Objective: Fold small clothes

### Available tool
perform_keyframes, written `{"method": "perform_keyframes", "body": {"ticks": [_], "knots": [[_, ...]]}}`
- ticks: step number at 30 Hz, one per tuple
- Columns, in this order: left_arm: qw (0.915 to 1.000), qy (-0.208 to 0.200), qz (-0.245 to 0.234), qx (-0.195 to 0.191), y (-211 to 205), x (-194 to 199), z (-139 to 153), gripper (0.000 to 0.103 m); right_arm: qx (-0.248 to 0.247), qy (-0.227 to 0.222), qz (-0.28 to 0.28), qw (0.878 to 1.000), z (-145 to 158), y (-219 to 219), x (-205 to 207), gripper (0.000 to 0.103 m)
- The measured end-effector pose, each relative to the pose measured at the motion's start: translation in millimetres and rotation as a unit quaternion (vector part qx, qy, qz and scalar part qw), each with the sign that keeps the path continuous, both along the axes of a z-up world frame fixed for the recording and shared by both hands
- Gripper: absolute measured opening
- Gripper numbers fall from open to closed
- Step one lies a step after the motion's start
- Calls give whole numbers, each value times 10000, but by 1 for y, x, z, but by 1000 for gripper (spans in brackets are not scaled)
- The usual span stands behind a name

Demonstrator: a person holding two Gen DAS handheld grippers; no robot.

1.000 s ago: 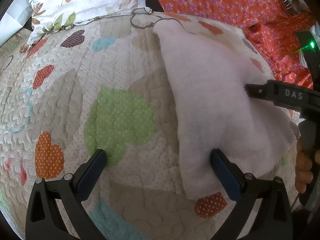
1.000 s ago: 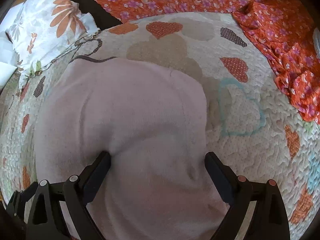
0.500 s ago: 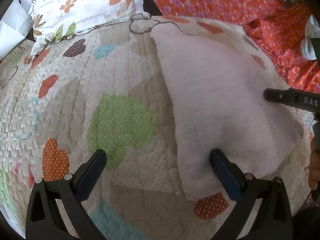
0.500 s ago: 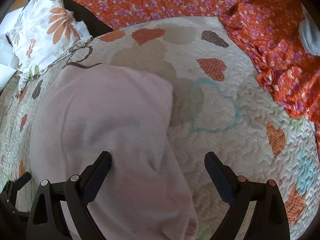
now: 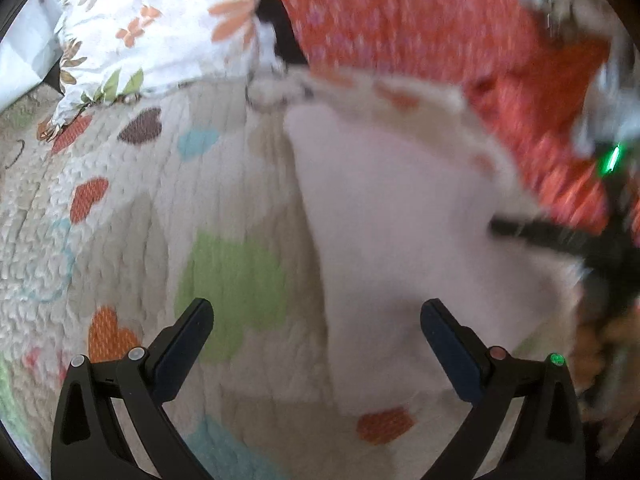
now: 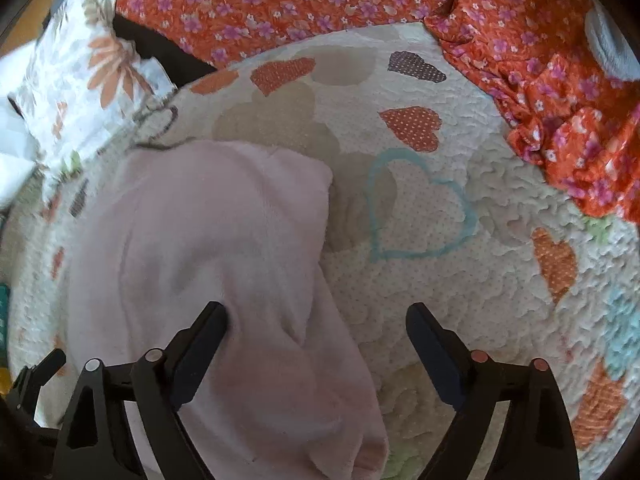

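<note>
A pale pink garment lies folded on the heart-patterned quilt; it also shows in the right wrist view. My left gripper is open and empty, its right finger over the garment's near edge. My right gripper is open and empty, its left finger over the garment, its right finger over bare quilt. The left view is blurred. The right gripper's body shows dark at the garment's right side.
An orange flowered cloth lies bunched at the far right and along the back. A white flowered pillow sits at the back left. A grey-white item rests on the orange cloth.
Both grippers have pulled back from the garment, which stays flat on the quilt. The right gripper has shifted right, so more bare quilt shows. The left view has become blurred with motion.
</note>
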State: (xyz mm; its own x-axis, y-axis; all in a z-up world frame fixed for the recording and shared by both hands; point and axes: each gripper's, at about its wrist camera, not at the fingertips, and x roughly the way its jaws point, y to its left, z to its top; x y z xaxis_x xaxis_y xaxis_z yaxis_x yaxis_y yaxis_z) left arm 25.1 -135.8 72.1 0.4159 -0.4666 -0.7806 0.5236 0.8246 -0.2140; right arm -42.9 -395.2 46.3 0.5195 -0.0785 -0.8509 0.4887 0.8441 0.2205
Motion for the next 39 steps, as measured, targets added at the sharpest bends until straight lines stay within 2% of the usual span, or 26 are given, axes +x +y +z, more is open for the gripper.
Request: {"method": "perform_keyframes", "body": {"ticks": [3,5,7,9,11,12,13,14,15,16,18,20,22,23,24,27,28,30,31,33,35,36,37,39], "knots": [[9988,307,132,-363,4,28,7,103,384,-212,-107,9990,0,-10,2,82],[9974,510,163,-489,1,48,0,103,708,-345,-212,9967,-3,-19,3,75],[9956,719,144,-584,-5,65,-12,103,1039,-442,-252,9933,-8,-25,7,73],[9916,1013,20,-798,-11,71,-23,103,1137,-496,-278,9919,-12,-28,13,73],[9842,1384,-269,-1074,-21,70,-32,103,1204,-526,-244,9910,-18,-30,19,73],[9809,1506,-416,-1157,-26,67,-35,103,1302,-553,-214,9897,-21,-31,22,70],[9764,1660,-616,-1235,-34,61,-39,97,1454,-583,-198,9875,-26,-32,25,60],[9757,1671,-708,-1225,-39,56,-40,86,1677,-628,-206,9836,-32,-34,28,54],[9776,1607,-785,-1113,-45,51,-39,63,1962,-695,-225,9778,-36,-35,31,46],[9825,1440,-777,-894,-48,46,-35,56,2165,-758,-262,9730,-37,-34,32,33],[9815,1439,-763,-1008,-44,47,-25,48,2547,-857,-231,9629,-34,-30,37,29],[9791,1429,-666,-1282,-32,49,-9,48,2733,-1098,-123,9556,-22,-24,39,26],[9823,1252,-576,-1269,-23,50,2,49,2937,-1397,58,9456,-9,-20,39,25],[9857,1151,-493,-1126,-21,50,3,51,2939,-1498,148,9439,-2,-17,38,25],[9895,1102,-325,-878,-19,52,1,57,2829,-1496,175,9473,2,-15,39,25],[9911,1286,10,-344,-15,58,-24,68,2252,-1012,-58,9690,-2,-11,41,31],[9902,1333,24,-405,-12,57,-27,73,2133,-865,-181,9730,-5,-14,38,31],[9908,1281,46,-430,-8,55,-22,73,2081,-762,-405,9743,-9,-18,35,31],[9925,1154,44,-409,-7,53,-17,73,2085,-825,-464,9734,-5,-20,31,31],[9973,633,122,-344,-1,43,1,73,1827,-993,-470,9770,10,-21,24,31],[9991,234,4,-348,1,30,16,73,1497,-1155,-294,9815,28,-15,20,31],[9992,157,-109,-355,0,25,19,73,1432,-1213,-130,9821,36,-11,20,31],[9991,161,-205,-321,-3,22,19,73,1460,-1228,59,9816,39,-7,18,31],[9990,288,-307,-170,-6,19,10,73,1455,-989,439,9834,40,8,20,31]]}}
